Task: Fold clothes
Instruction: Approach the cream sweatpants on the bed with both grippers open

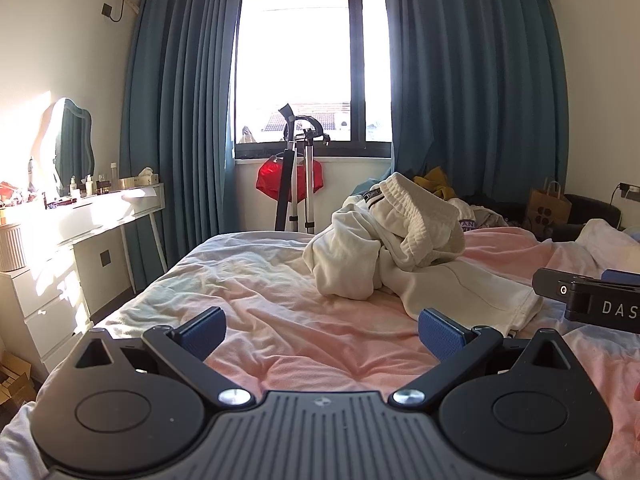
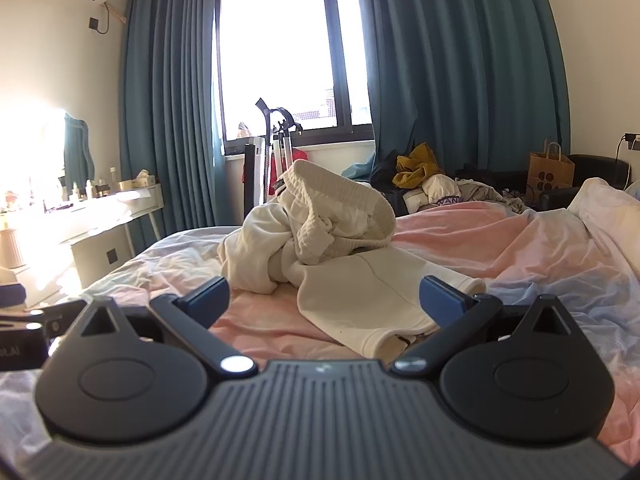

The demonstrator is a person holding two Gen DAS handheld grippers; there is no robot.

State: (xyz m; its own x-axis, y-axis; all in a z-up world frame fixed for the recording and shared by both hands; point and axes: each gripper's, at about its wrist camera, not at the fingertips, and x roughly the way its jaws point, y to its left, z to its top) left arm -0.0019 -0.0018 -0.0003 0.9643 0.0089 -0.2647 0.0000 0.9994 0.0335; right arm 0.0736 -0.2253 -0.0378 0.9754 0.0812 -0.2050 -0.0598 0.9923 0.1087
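Observation:
A crumpled pair of cream sweatpants (image 1: 400,252) (image 2: 320,232) lies heaped on the pink bed cover (image 1: 280,320) (image 2: 500,240), its ribbed waistband standing up at the top and one leg stretched toward me. My left gripper (image 1: 322,334) is open, hovering low over the cover in front and to the left of the pants, holding nothing. My right gripper (image 2: 324,300) is open too, its blue pads (image 2: 440,298) straddling the near leg's hem without touching it. The right gripper's body shows at the right edge of the left wrist view (image 1: 592,300).
A white dressing table (image 1: 80,216) with a mirror and bottles stands left of the bed. A garment steamer stand (image 1: 298,168) is under the window between blue curtains. More clothes (image 2: 420,176) and a paper bag (image 2: 550,172) pile up beyond the bed's far right.

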